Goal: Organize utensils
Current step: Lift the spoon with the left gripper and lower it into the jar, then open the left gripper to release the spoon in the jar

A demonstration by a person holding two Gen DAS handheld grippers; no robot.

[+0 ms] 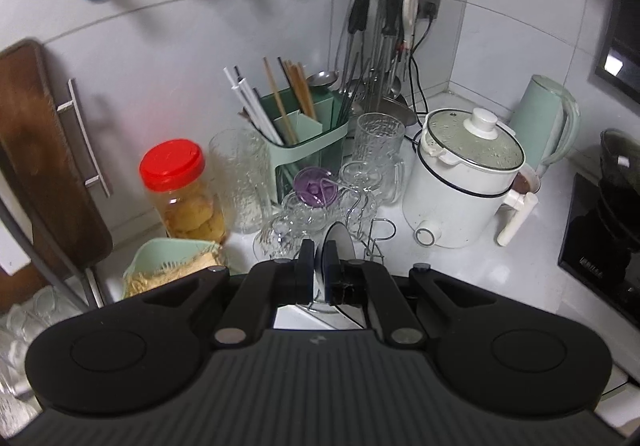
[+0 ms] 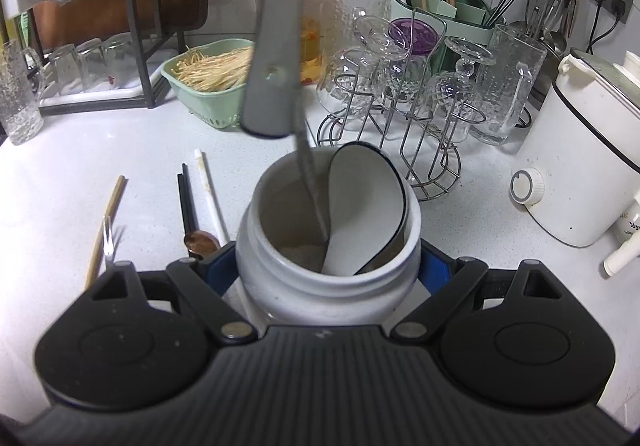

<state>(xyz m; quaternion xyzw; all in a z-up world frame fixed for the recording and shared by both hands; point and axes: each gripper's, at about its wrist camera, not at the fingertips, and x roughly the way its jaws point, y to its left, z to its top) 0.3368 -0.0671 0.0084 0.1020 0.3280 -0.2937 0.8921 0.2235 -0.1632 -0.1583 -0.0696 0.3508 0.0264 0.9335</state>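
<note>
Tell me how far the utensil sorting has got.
Partly done: a grey-handled utensil already stands in the white jar, which the right hand-held gripper steadies. The left hand-held gripper grips a white spoon. Chopsticks and a brown spoon remain on the counter.

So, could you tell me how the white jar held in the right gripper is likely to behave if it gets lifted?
The white jar looks rigid and smooth, so it may slip. The spoon and gray utensil lean against its rim, so tilting would probably shift them. Open-topped, it could spill them.
</note>
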